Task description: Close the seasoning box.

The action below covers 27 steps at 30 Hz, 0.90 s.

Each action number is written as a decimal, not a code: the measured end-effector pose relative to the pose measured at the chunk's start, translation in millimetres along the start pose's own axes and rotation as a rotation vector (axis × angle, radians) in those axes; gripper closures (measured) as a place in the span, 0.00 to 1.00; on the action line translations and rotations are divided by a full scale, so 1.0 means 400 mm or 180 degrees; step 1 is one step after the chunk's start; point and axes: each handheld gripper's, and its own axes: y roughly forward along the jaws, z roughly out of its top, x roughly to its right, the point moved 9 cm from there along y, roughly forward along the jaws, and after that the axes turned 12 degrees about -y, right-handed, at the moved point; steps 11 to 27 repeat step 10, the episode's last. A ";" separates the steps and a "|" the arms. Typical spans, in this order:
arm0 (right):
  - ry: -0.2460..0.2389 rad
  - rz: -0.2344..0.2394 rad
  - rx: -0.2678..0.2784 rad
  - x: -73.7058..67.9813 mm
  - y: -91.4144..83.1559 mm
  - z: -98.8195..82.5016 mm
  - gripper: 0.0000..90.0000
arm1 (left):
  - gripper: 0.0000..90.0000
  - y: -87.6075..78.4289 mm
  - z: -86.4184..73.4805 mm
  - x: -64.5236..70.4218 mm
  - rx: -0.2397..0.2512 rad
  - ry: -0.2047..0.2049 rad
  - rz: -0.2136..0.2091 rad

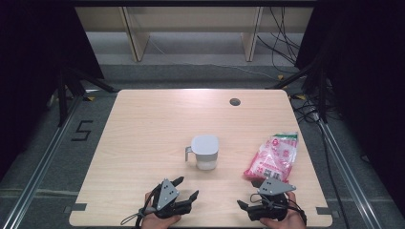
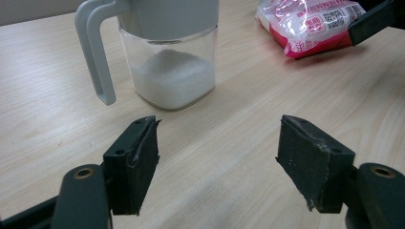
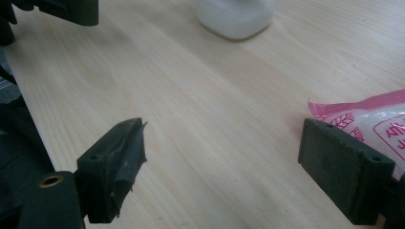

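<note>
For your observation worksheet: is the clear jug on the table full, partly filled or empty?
Partly filled. In the left gripper view, the jug holds a low mound of white powder at the bottom, with clear wall above it under the grey lid.

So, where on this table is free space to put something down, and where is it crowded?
The table is bare across its far half, up to the small round hole, and along its left side beside the jug. A clear lane lies between jug and pink bag. It is crowded at the near edge: left gripper, right gripper, bag.
</note>
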 end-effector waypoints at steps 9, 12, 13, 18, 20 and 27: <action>-0.0053 0.0015 -0.0034 -0.001 0.004 -0.004 0.19 | 0.32 0.002 -0.002 0.002 -0.0051 0.0102 -0.0025; -0.0053 0.0015 -0.0034 -0.001 0.004 -0.004 0.19 | 0.31 0.002 -0.002 0.002 -0.0050 0.0095 -0.0020; -0.0053 0.0015 -0.0034 -0.001 0.004 -0.004 0.19 | 0.31 0.002 -0.002 0.002 -0.0050 0.0095 -0.0020; -0.0053 0.0015 -0.0034 -0.001 0.004 -0.004 0.19 | 0.31 0.002 -0.002 0.002 -0.0050 0.0095 -0.0020; -0.0053 0.0015 -0.0034 -0.001 0.004 -0.004 0.19 | 0.31 0.002 -0.002 0.002 -0.0050 0.0095 -0.0020; -0.0053 0.0015 -0.0034 -0.001 0.004 -0.004 0.19 | 0.31 0.002 -0.002 0.002 -0.0050 0.0095 -0.0020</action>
